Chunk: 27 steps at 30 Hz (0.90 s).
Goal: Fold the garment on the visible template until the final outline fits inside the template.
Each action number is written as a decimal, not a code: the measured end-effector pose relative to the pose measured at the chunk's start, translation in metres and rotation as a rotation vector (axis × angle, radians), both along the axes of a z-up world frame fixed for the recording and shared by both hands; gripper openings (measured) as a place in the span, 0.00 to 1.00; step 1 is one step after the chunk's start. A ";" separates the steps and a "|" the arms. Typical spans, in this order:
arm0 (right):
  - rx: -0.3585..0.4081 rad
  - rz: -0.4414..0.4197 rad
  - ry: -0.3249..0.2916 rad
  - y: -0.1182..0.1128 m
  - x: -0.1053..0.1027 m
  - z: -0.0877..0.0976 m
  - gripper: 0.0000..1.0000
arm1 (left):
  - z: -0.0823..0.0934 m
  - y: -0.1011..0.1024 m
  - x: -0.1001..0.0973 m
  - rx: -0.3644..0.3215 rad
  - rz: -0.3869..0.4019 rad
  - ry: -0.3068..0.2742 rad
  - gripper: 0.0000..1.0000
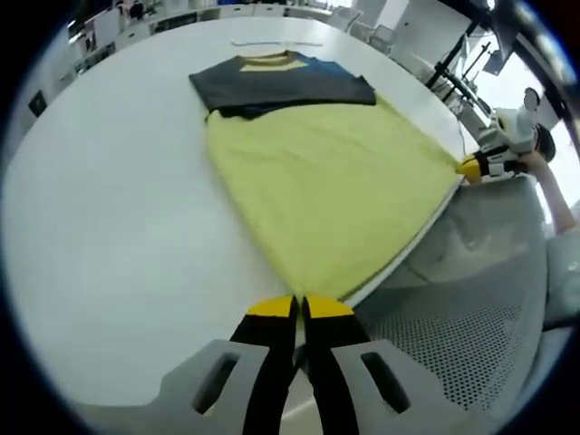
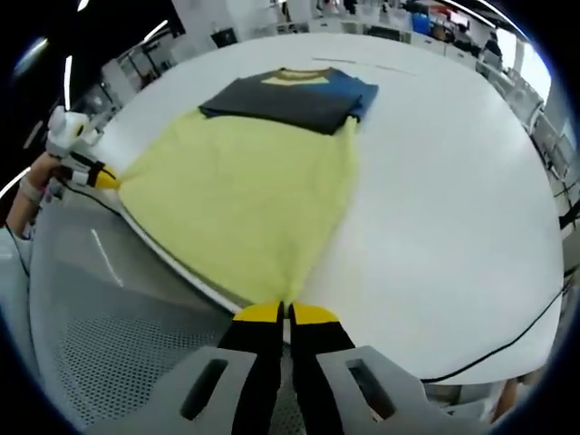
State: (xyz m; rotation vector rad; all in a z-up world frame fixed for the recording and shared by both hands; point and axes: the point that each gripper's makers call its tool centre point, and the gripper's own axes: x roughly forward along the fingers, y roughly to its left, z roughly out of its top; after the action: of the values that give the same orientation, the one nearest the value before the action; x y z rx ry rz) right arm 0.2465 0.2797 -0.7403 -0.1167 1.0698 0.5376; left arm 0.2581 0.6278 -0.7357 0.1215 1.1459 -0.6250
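Yellow-and-grey garment (image 1: 317, 181) lies flat on the white desk (image 1: 109, 227), its long axis running away from the desk's near edge. Left gripper (image 1: 300, 306) and right gripper (image 2: 285, 313) each pinch a hem corner (equally near); nothing blocks the fold forward.

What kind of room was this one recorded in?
Probably an open-plan office or lab. A large white table holds the garment, a perforated mesh chair stands at its edge, and more desks and chairs line the background.
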 end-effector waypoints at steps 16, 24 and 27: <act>-0.026 0.049 -0.023 0.002 -0.007 0.024 0.03 | 0.015 0.000 -0.010 0.012 -0.033 0.009 0.00; -0.030 0.078 -0.020 0.004 -0.015 0.039 0.03 | 0.027 0.002 -0.019 0.014 -0.048 0.009 0.00; -0.032 0.093 -0.011 0.005 -0.019 0.044 0.03 | 0.030 0.002 -0.024 0.016 -0.061 0.020 0.00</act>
State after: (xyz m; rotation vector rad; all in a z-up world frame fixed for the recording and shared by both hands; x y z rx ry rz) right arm 0.2273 0.2848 -0.6959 -0.1980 1.0664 0.6033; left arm 0.2338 0.6302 -0.7053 0.1643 1.1701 -0.6723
